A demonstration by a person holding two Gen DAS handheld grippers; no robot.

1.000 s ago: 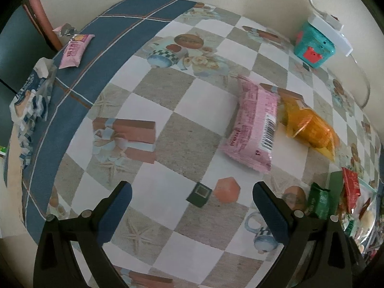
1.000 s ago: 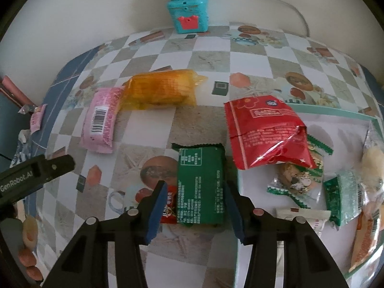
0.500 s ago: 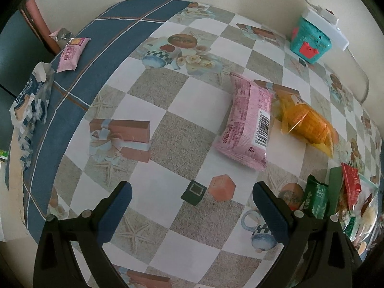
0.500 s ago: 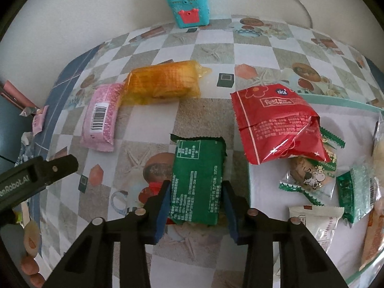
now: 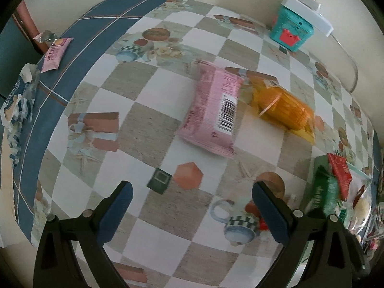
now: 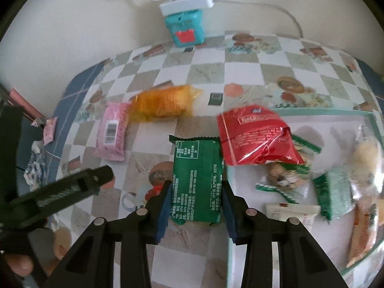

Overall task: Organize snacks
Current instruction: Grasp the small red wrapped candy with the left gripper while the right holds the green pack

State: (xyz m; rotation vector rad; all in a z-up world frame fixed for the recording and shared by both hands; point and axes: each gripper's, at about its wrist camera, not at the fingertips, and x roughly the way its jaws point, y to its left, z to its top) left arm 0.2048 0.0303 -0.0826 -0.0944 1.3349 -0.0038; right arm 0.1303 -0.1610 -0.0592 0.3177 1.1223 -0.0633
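Now the right gripper (image 6: 195, 198) clamps the green packet (image 6: 196, 180), which lies just left of the tray (image 6: 324, 114) edge; left gripper (image 5: 192, 207) spread wide over bare tablecloth (image 5: 153, 132) short of the pink packet (image 5: 212, 110)

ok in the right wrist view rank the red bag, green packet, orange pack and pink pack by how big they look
1. red bag
2. green packet, close behind; it sits nearest the camera, between the right tool's fingers, so this ranking is unsure
3. orange pack
4. pink pack, smallest, but farther off
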